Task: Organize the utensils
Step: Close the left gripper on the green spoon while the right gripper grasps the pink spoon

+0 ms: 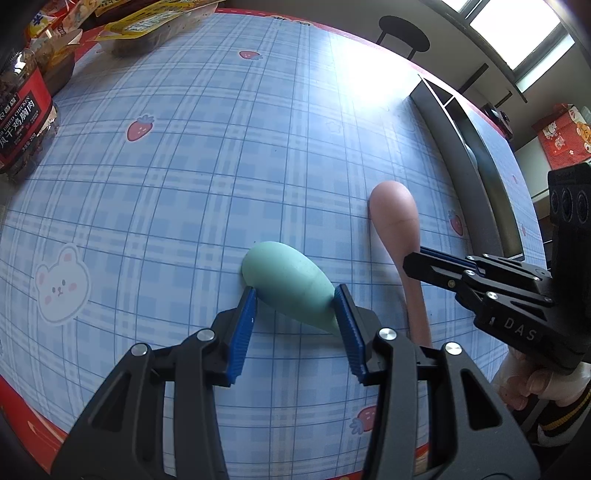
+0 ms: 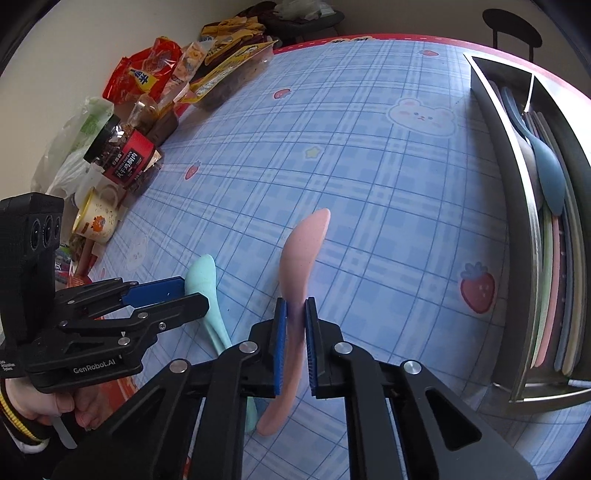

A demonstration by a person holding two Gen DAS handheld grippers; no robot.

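A mint-green spoon (image 1: 291,288) lies bowl-down on the blue checked tablecloth (image 1: 184,184). My left gripper (image 1: 295,291) straddles its bowl from above, and both blue pads touch its sides. To its right lies a pink spoon (image 1: 393,214); my right gripper (image 1: 410,258) comes in from the right over its handle. In the right wrist view the right gripper (image 2: 295,301) is shut on the pink spoon (image 2: 301,251) at the handle, the bowl pointing away. The left gripper (image 2: 188,291) sits over the green spoon (image 2: 201,273) at the left.
A metal utensil tray (image 2: 517,184) stands along the right table edge, holding a blue spoon (image 2: 550,173) and several flat utensils. Snack packets (image 2: 147,74), a jar (image 2: 122,155) and a mug (image 2: 96,218) crowd the left edge. A black stool (image 1: 404,33) stands beyond the table.
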